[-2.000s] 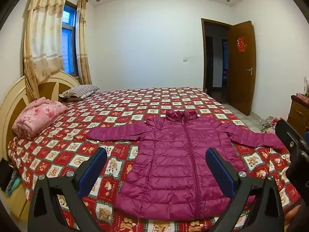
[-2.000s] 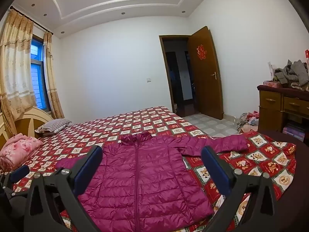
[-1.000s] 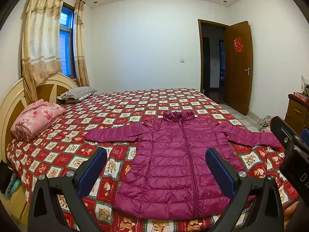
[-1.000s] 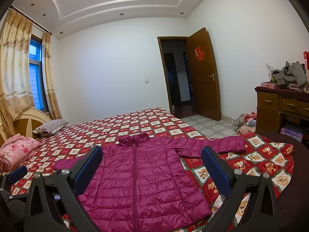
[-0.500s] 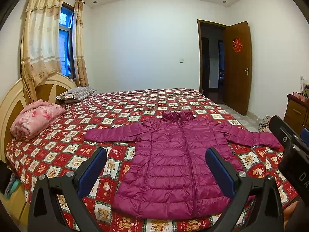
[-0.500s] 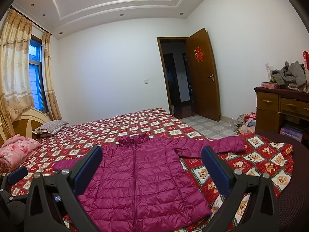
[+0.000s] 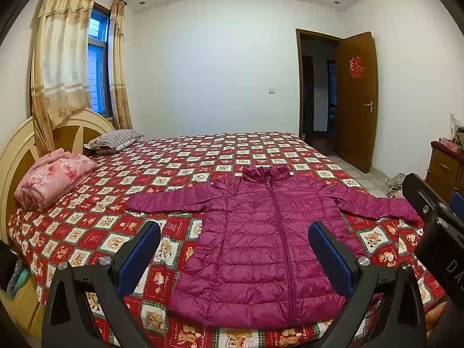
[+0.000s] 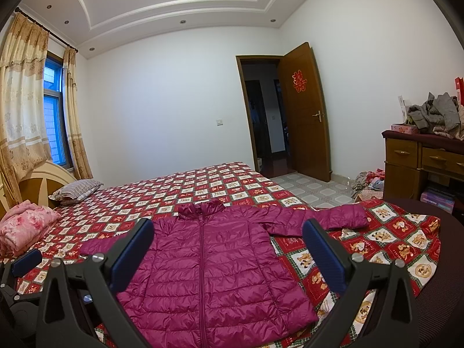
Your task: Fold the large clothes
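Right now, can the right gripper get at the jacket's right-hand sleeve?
Probably yes. The right gripper is open and empty, and the sleeve lies flat on the bedspread with nothing on it or between them.

I see the bed [image 7: 261,145] under a red checked cover. On it: jacket [image 7: 261,246] flat, sleeves spread; pink quilt [image 7: 52,179] and pillow [image 7: 116,140] near the headboard.

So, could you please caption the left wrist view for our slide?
Open left gripper above a magenta puffer jacket laid flat, sleeves spread, on a patterned bedspread.
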The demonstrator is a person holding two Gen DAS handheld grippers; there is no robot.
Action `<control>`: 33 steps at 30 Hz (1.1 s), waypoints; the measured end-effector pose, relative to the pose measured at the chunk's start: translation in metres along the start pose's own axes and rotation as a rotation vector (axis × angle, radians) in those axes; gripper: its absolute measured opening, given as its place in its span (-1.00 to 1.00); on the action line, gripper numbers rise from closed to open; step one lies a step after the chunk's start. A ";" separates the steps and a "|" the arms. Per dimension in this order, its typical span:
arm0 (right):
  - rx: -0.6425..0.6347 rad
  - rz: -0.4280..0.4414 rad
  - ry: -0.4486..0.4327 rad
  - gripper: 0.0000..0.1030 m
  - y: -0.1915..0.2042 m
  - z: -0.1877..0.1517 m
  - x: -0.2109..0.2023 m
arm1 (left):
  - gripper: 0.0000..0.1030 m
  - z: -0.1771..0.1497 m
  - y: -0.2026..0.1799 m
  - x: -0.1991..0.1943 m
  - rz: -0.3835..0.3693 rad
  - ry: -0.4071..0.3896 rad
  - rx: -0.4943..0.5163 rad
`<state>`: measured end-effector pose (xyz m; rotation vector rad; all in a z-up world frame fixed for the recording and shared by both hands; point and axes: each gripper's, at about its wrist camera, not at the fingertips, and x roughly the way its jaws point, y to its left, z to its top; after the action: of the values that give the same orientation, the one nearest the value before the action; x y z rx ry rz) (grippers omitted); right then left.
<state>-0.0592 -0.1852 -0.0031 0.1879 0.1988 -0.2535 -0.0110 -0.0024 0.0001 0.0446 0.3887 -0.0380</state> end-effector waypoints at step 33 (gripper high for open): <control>-0.004 -0.006 0.004 1.00 0.001 -0.001 0.001 | 0.98 0.000 -0.004 0.005 -0.012 0.016 0.001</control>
<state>-0.0584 -0.1845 -0.0044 0.1843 0.2037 -0.2583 -0.0067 -0.0061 -0.0017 0.0431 0.4046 -0.0500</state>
